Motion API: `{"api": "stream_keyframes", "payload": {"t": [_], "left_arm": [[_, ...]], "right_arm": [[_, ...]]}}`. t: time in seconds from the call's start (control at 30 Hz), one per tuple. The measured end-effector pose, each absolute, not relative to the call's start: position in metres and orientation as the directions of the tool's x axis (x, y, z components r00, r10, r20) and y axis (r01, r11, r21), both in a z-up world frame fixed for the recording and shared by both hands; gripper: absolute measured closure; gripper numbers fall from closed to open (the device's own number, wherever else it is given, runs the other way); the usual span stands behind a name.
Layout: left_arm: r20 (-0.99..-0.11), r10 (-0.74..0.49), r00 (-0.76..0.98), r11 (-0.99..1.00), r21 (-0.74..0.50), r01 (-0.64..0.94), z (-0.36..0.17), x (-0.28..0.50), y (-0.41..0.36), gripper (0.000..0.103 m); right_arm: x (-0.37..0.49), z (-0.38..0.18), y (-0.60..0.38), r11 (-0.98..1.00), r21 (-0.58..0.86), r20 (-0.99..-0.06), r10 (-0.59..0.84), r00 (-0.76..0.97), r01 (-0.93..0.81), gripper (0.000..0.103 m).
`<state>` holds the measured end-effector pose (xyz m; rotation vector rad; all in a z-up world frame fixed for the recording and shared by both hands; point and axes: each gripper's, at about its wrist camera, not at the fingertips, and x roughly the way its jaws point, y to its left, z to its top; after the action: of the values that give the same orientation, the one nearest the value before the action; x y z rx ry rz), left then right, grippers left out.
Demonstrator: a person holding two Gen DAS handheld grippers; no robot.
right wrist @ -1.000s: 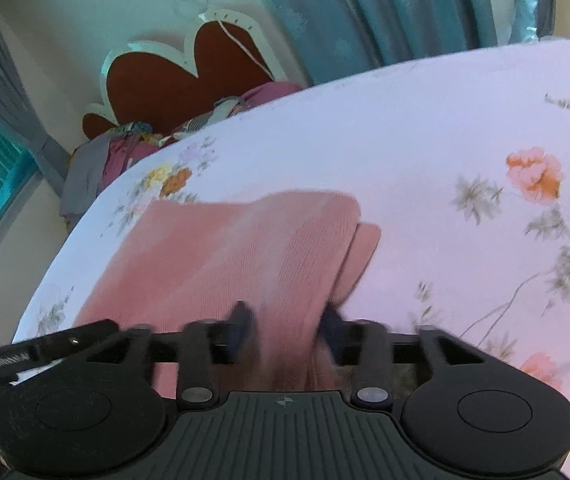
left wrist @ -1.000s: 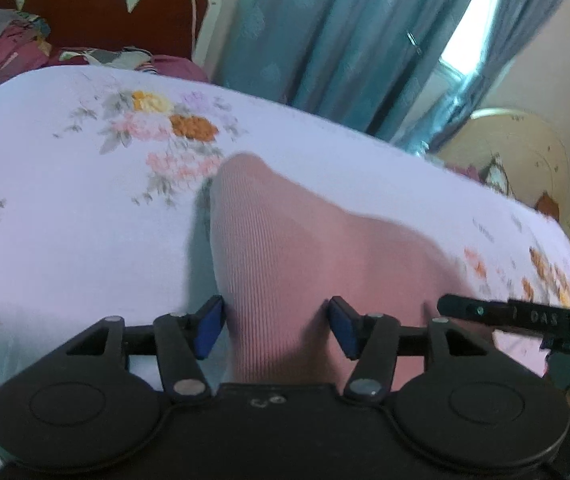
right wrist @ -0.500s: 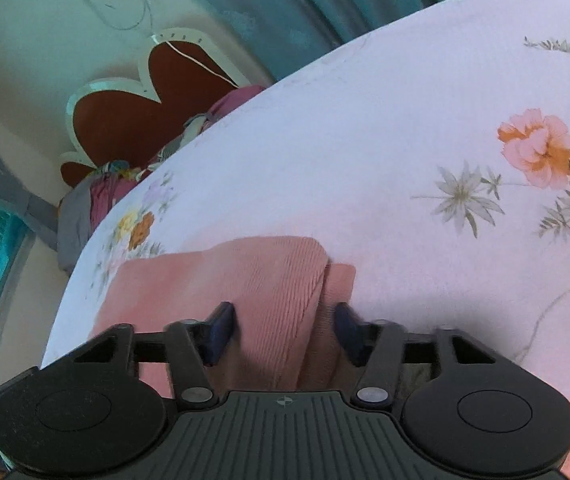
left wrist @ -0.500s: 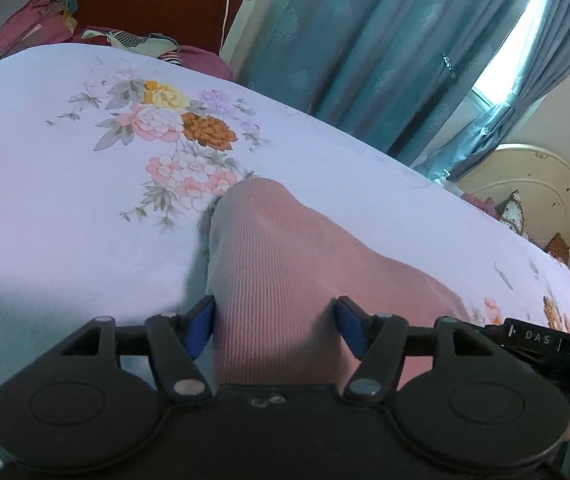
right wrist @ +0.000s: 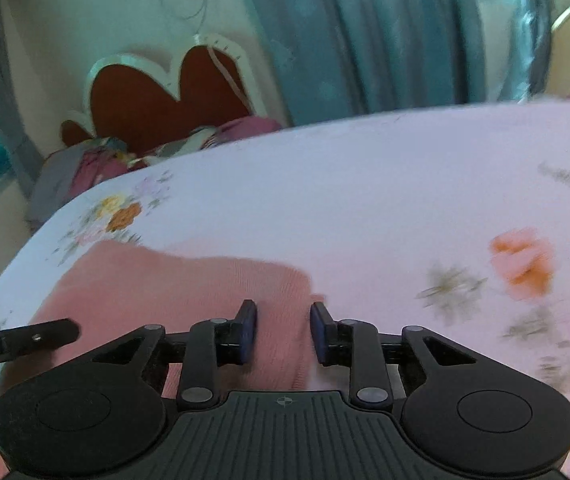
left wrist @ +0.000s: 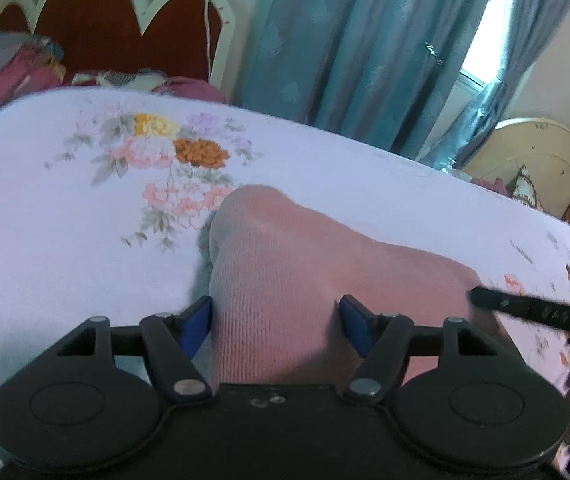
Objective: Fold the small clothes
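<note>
Left to right:

- Bedsheet point(left wrist: 65, 240): white, floral print, covering the bed; carries all items below.
- Headboard point(left wrist: 125, 32): red-brown panel with a scalloped white rim, at the far left end of the bed; a heap of bedding point(left wrist: 17, 68) lies against it.
- Left gripper point(left wrist: 275, 326): blue-padded fingers point(left wrist: 195, 324) spread wide, one on either side of the garment's left end; whether the pads touch the cloth cannot be told.
- Pink ribbed garment point(left wrist: 285, 280): folded, lying on the sheet near the bed's near edge, spanning both grippers.
- Right gripper point(right wrist: 283, 332): fingers parted more narrowly, straddling the garment's right edge point(right wrist: 285, 300); not pressed onto it.
- Curtains point(left wrist: 357, 48): teal, behind the bed's far edge.
</note>
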<state>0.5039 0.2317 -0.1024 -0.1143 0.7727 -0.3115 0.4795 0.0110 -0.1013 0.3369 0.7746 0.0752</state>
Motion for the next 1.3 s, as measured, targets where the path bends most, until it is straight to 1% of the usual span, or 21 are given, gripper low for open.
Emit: {"api": "stream_keyframes", "payload": {"t": [0.07, 0.17, 0.27, 0.5, 0.6, 0.63, 0.67, 0.7, 0.77, 0.8, 0.9, 0.93, 0.97, 1.0, 1.07, 1.1, 1.3], "left_arm": [[-0.661, -0.317, 0.68, 0.948, -0.192, 0.255, -0.094, 0.492, 0.234, 0.038], [-0.658, -0.328, 0.678, 0.943, -0.182, 0.28, -0.084, 0.469, 0.238, 0.038], [-0.667, -0.323, 0.671, 0.942, -0.16, 0.294, -0.081, 0.441, 0.244, 0.038], [-0.696, -0.308, 0.649, 0.941, -0.122, 0.316, -0.092, 0.392, 0.249, 0.038], [-0.725, -0.292, 0.624, 0.944, -0.114, 0.31, -0.101, 0.388, 0.248, 0.038], [-0.737, -0.296, 0.607, 0.944, -0.129, 0.303, -0.105, 0.39, 0.249, 0.038], [-0.748, -0.3, 0.592, 0.944, -0.146, 0.295, -0.108, 0.391, 0.25, 0.038], [-0.753, -0.301, 0.585, 0.945, -0.154, 0.288, -0.109, 0.391, 0.251, 0.037], [-0.753, -0.293, 0.589, 0.947, -0.146, 0.285, -0.108, 0.391, 0.249, 0.037], [-0.754, -0.287, 0.591, 0.948, -0.135, 0.287, -0.108, 0.391, 0.248, 0.036], [-0.762, -0.278, 0.585, 0.949, -0.124, 0.288, -0.108, 0.394, 0.244, 0.026], [-0.766, -0.273, 0.582, 0.951, -0.122, 0.285, -0.109, 0.395, 0.244, 0.02], [-0.771, -0.266, 0.578, 0.953, -0.12, 0.279, -0.109, 0.395, 0.243, 0.015], [-0.774, -0.26, 0.577, 0.955, -0.119, 0.27, -0.109, 0.396, 0.243, 0.013], [-0.781, -0.246, 0.574, 0.96, -0.114, 0.256, -0.111, 0.396, 0.243, 0.003], [-0.787, -0.231, 0.571, 0.964, -0.107, 0.243, -0.111, 0.397, 0.243, 0.001], [-0.834, -0.163, 0.528, 0.985, -0.106, 0.137, -0.111, 0.402, 0.245, 0.0]], "right_arm": [[0.465, -0.088, 0.013, 0.949, 0.314, -0.663, 0.19, 0.724, 0.039, 0.075], [0.431, -0.065, 0.03, 0.96, 0.276, -0.635, 0.216, 0.742, -0.042, 0.075], [0.399, -0.055, 0.058, 0.968, 0.214, -0.64, 0.241, 0.729, -0.132, 0.075], [0.346, -0.071, 0.109, 0.963, 0.116, -0.683, 0.256, 0.684, -0.245, 0.075], [0.339, -0.09, 0.104, 0.973, 0.05, -0.729, 0.191, 0.657, -0.227, 0.076], [0.339, -0.1, 0.102, 0.977, 0.013, -0.749, 0.151, 0.646, -0.213, 0.082], [0.339, -0.107, 0.1, 0.981, -0.001, -0.761, 0.125, 0.637, -0.194, 0.101], [0.338, -0.113, 0.095, 0.985, 0.012, -0.761, 0.12, 0.637, -0.171, 0.103], [0.339, -0.115, 0.086, 0.989, 0.084, -0.756, 0.142, 0.638, -0.12, 0.103], [0.34, -0.116, 0.086, 0.99, 0.091, -0.758, 0.14, 0.638, -0.11, 0.103], [0.339, -0.119, 0.088, 0.991, 0.112, -0.755, 0.135, 0.642, -0.076, 0.103], [0.338, -0.118, 0.09, 0.992, 0.108, -0.756, 0.126, 0.643, -0.068, 0.103], [0.338, -0.118, 0.092, 0.993, 0.098, -0.757, 0.118, 0.643, -0.067, 0.103], [0.338, -0.119, 0.093, 0.994, 0.088, -0.756, 0.112, 0.645, -0.07, 0.103], [0.34, -0.119, 0.095, 0.995, 0.066, -0.751, 0.1, 0.652, -0.077, 0.103], [0.338, -0.12, 0.097, 0.995, 0.048, -0.747, 0.092, 0.659, -0.085, 0.103], [0.336, -0.12, 0.096, 0.995, 0.057, -0.745, 0.093, 0.661, -0.076, 0.103]]}}
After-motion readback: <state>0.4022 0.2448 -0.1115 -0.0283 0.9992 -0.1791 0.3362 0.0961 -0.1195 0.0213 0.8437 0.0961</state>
